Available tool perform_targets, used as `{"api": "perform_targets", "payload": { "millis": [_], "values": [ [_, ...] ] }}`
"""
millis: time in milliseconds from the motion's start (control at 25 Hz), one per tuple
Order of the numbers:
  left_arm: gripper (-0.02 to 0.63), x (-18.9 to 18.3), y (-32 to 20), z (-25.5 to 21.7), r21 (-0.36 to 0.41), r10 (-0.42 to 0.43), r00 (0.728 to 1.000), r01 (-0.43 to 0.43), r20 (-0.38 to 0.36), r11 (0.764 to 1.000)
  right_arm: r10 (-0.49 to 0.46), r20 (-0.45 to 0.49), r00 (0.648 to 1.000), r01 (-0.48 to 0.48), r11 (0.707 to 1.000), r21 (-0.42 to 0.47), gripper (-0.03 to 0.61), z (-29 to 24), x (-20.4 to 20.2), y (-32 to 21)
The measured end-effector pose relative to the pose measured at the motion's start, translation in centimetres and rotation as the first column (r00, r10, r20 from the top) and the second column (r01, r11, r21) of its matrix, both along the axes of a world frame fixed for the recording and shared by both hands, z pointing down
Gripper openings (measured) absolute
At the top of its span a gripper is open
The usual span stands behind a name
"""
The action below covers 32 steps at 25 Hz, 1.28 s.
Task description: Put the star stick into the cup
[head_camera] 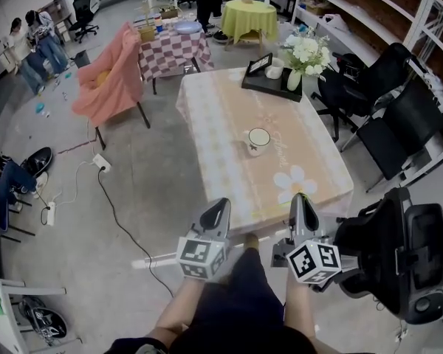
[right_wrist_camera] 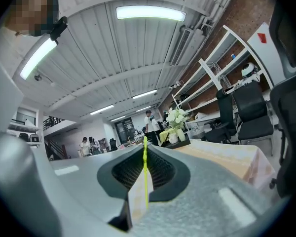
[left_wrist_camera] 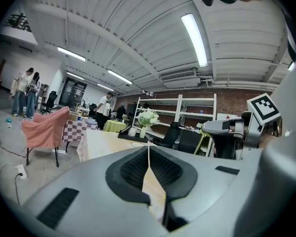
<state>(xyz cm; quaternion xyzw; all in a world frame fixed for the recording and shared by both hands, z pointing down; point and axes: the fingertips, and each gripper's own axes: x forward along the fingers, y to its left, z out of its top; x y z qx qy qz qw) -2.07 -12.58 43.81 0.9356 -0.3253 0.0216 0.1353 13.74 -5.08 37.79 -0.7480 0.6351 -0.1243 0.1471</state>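
The fingers [right_wrist_camera: 163,171] of the right gripper [right_wrist_camera: 145,151] are pressed together on a thin yellow-green rod that runs up the seam between the two dark ribbed pads. By its shape and the task, it is most likely the star stick [right_wrist_camera: 145,177]. No star-shaped end shows in any view. The fingers [left_wrist_camera: 132,169] of the left gripper [left_wrist_camera: 149,151] are also closed, pad against pad, with nothing between them.

In the head view, both grippers are held low in front of the person, the left gripper [head_camera: 218,206] beside the right gripper [head_camera: 301,199]. Their fingertips point forward at the near edge of the table [head_camera: 221,116], which has a pale checked cloth. The cup [head_camera: 258,140], white with a dark rim and standing upright, is on the table ahead of both sets of fingertips and well apart from them. It is slightly nearer the line of the right fingers.

As for progress, the stick appears to be already in hand, so the pickup looks done. Still to do are the carry forward over the table, lining the stick up above the cup's mouth, and lowering and releasing it inside. The cup looks empty from here.
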Motion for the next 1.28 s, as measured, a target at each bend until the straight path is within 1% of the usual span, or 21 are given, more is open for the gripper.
{"api": "perform_targets", "payload": {
  "millis": [320,520,760,1120,1280],
  "values": [
    [0.015,3.0,-3.0,-0.1,-0.012,-0.043,0.999,0.043,-0.009,0.999,-0.038,-0.001,0.999,0.038,0.999,-0.011,0.018,-0.2,3.5,-4.0],
    [0.015,5.6,-4.9,0.3,-0.019,-0.056,0.998,0.056,-0.002,0.998,-0.063,0.007,0.998,0.063,0.998,-0.013,0.018,-0.1,6.0,-6.6],
    [0.015,7.5,-7.4,0.4,-0.023,-0.079,0.997,0.079,0.005,0.997,-0.088,0.029,0.996,0.088,0.996,-0.01,0.018,0.0,8.0,-9.7],
    [0.015,8.5,-10.3,0.6,-0.02,-0.134,0.991,0.135,0.025,0.991,-0.158,0.056,0.986,0.158,0.987,-0.003,0.018,0.3,9.1,-13.8],
    [0.015,8.3,-11.6,0.4,-0.014,-0.173,0.985,0.174,0.024,0.985,-0.195,0.087,0.977,0.195,0.981,0.005,0.018,0.5,9.1,-15.6]
  ]
}}
